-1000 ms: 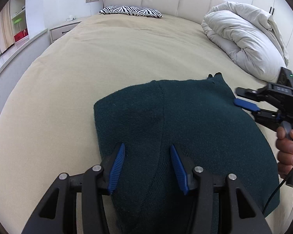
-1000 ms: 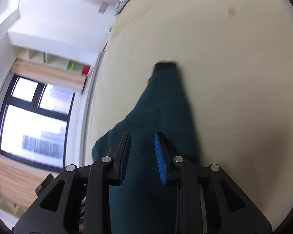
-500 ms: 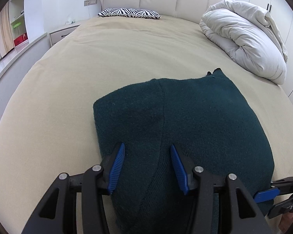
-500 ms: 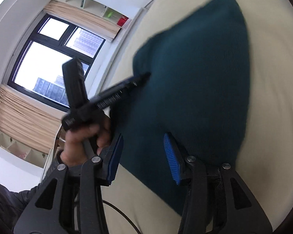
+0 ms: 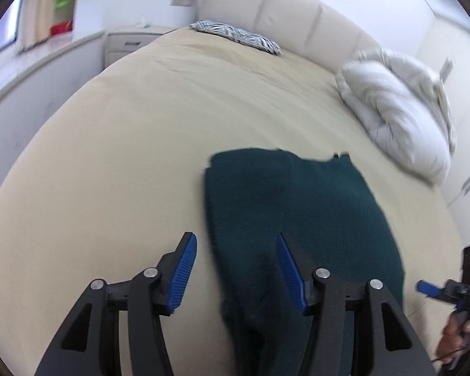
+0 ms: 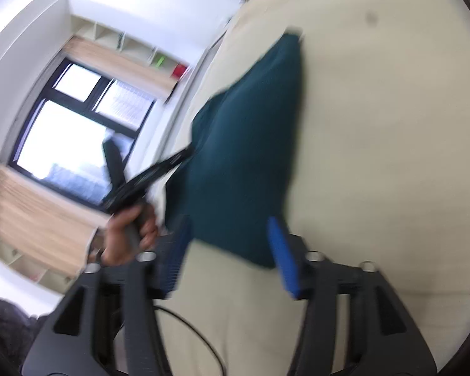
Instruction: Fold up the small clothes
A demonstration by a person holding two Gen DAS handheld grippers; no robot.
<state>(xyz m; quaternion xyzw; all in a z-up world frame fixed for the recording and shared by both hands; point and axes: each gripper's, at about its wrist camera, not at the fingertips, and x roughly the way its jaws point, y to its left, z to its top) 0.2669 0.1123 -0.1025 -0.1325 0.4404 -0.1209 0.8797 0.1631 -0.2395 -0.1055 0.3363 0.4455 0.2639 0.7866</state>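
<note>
- Folded dark green knitted garment (image 5: 297,216): matt, woolly, slightly rough cloth
- Beige bed cover (image 5: 134,144): smooth matt cloth, faintly creased
- Cream padded headboard (image 5: 285,15): smooth, leather-like, soft sheen
- Bundled white duvet (image 5: 398,109): soft, puffy cloth
- Black gripper arms: matt plastic, ribbed blue pads (image 5: 286,266), shiny metal pins

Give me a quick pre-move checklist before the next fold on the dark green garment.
1. Left gripper free of cloth: ok, jaws opening, pads not pressing the dark green knit garment.
2. Right gripper free: ok, jaws opening, nothing pinched.
3. Garment flat on beige bed: ok.
4. Fold edges aligned: cannot tell, both views blurred.
5. White duvet clear of garment: ok.
6. Cable clear of garment: ok.
</note>
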